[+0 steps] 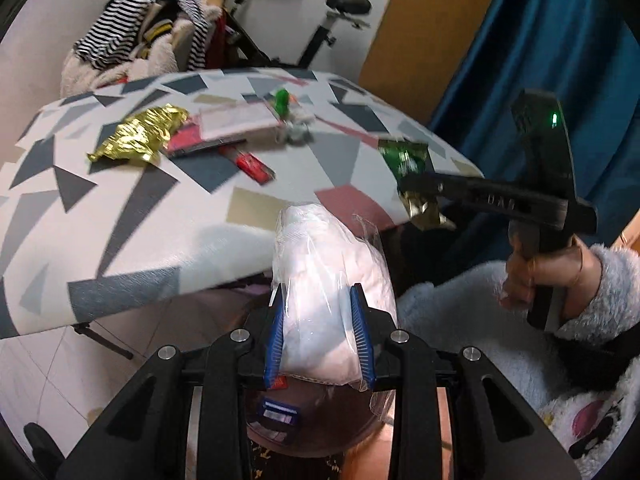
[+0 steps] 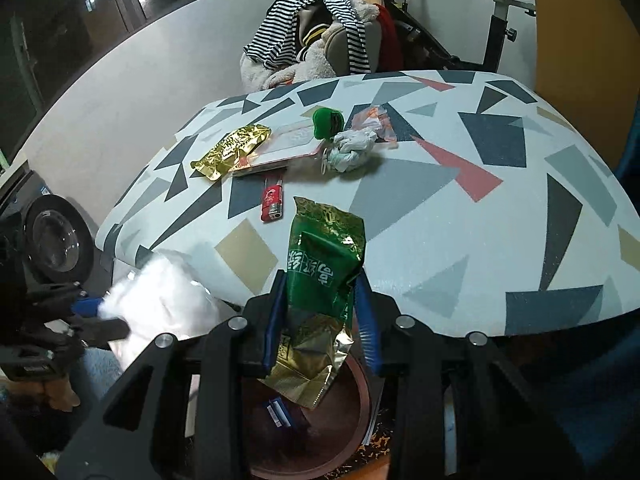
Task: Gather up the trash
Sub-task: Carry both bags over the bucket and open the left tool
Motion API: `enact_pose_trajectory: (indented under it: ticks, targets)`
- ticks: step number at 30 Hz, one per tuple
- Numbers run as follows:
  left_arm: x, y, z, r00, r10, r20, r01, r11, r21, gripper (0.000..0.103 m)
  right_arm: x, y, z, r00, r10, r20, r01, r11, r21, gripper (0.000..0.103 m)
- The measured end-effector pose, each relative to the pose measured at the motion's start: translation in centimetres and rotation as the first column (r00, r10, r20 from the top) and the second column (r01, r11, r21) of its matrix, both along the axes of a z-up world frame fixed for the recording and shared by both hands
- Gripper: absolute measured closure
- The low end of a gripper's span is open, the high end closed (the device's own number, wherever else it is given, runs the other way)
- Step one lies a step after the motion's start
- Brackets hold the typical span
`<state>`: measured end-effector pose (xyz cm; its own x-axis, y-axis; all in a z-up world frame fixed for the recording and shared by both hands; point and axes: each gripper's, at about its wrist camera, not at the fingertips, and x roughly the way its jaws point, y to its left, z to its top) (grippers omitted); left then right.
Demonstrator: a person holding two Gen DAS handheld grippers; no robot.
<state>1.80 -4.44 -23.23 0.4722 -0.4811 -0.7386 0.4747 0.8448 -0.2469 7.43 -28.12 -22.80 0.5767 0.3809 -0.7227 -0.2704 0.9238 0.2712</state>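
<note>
My left gripper (image 1: pixel 320 336) is shut on a white tissue pack in clear plastic (image 1: pixel 324 264), held off the near edge of the patterned table (image 1: pixel 160 240). Below it stands a round brown bin (image 1: pixel 304 432) with a small blue item inside. My right gripper (image 2: pixel 320 316) is shut on a green and gold foil packet (image 2: pixel 324 276) above the same bin (image 2: pixel 344 432); from the left wrist view that packet (image 1: pixel 404 160) hangs at the right. On the table lie a gold wrapper (image 2: pixel 232 150), a red lighter (image 2: pixel 273 200), a crumpled white wad (image 2: pixel 352 148) and a green wrapper (image 2: pixel 328 122).
A pale flat card (image 2: pixel 292 142) and an orange-printed plastic scrap (image 2: pixel 376 120) also lie on the table. Behind it stand a chair piled with striped clothes (image 2: pixel 312 32) and an exercise bike (image 2: pixel 496 20). A blue curtain (image 1: pixel 540 60) hangs at the right.
</note>
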Motion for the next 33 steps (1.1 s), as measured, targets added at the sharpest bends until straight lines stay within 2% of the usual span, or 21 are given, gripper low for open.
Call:
enact_pose_trajectory:
  ticks: [6, 11, 14, 16, 20, 23, 28, 33]
  targets:
    - [0.7, -0.8, -2.6, 0.995, -0.026, -0.093, 0.029, 0.999, 0.029, 0.073, -0.2, -0.4, -0.3, 1.0, -0.008, -0.006, 0.008, 1.0, 0.004, 0.068]
    - [1.5, -2.0, -3.5, 0.992, -0.059, -0.108, 0.066, 0.996, 0.057, 0.07, -0.4, -0.4, -0.7, 1.0, -0.008, -0.01, 0.008, 1.0, 0.0, 0.068]
    - [1.9, -2.8, -3.8, 0.991, -0.083, -0.101, 0.09, 0.994, 0.065, 0.055, -0.5, -0.5, -1.1, 1.0, -0.013, -0.016, 0.013, 1.0, -0.005, 0.068]
    - [2.1, -2.7, -3.4, 0.994, -0.077, -0.077, 0.081, 0.996, 0.041, 0.042, -0.7, -0.5, -1.4, 1.0, -0.017, -0.024, 0.017, 1.0, -0.001, 0.068]
    - [2.1, -1.4, -1.7, 1.0, -0.006, -0.028, 0.006, 1.0, 0.004, 0.034, -1.1, -0.3, -2.3, 0.999, -0.01, -0.041, 0.01, 1.0, -0.002, 0.068]
    - [2.0, 0.4, 0.0, 0.996, 0.085, 0.021, -0.085, 0.996, -0.027, 0.023, -1.6, 0.3, -3.1, 0.998, 0.004, -0.056, -0.004, 1.0, -0.004, 0.068]
    - [1.1, 3.3, 2.6, 0.964, 0.243, 0.103, -0.24, 0.97, -0.046, 0.012, -2.5, 2.1, -4.5, 0.995, 0.059, -0.076, -0.059, 0.998, -0.009, 0.068]
    - [-0.3, 5.6, 3.8, 0.927, 0.342, 0.151, -0.343, 0.939, -0.022, 0.01, -3.5, 4.2, -7.0, 0.985, 0.13, -0.11, -0.136, 0.99, -0.048, 0.068]
